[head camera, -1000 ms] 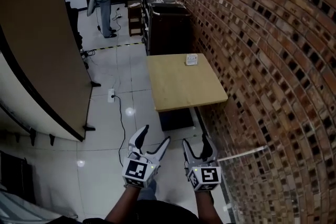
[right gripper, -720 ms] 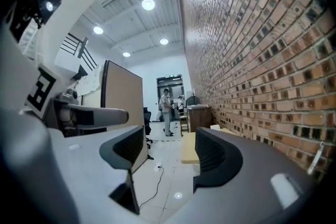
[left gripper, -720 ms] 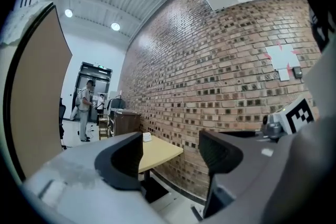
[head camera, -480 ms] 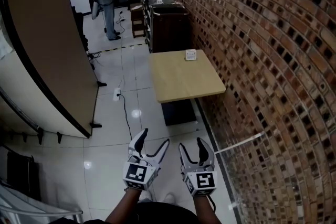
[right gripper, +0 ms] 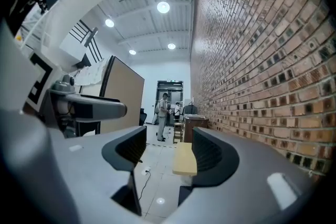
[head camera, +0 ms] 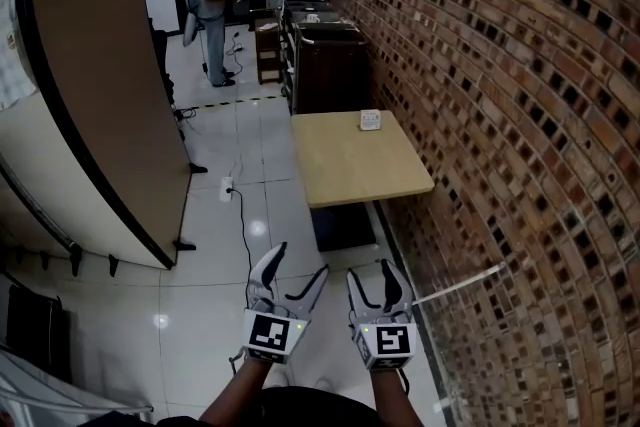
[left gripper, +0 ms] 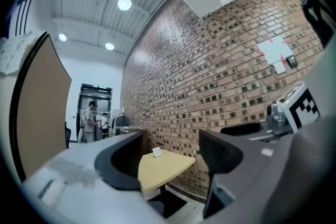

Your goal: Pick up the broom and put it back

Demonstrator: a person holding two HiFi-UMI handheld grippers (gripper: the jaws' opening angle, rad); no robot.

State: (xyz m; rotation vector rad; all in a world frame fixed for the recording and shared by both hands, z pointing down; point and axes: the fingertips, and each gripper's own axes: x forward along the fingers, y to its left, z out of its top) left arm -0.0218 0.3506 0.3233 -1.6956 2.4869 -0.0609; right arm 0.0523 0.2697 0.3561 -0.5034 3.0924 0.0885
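Since a second ago the right tool has been closing its jaws a little, with nothing between them; they stand apart, released. Both tools have kept side by side low in the head view. The left tool is released too, its jaws apart and empty. The broom shows only as a thin pale stick slanting against the brick wall, just beside the right tool at its 3 o'clock; neither tool touches it. At 12 o'clock from the tools stands a wooden counter against the wall, with a small white box near its far edge. A big brown panel leans at 10 o'clock.
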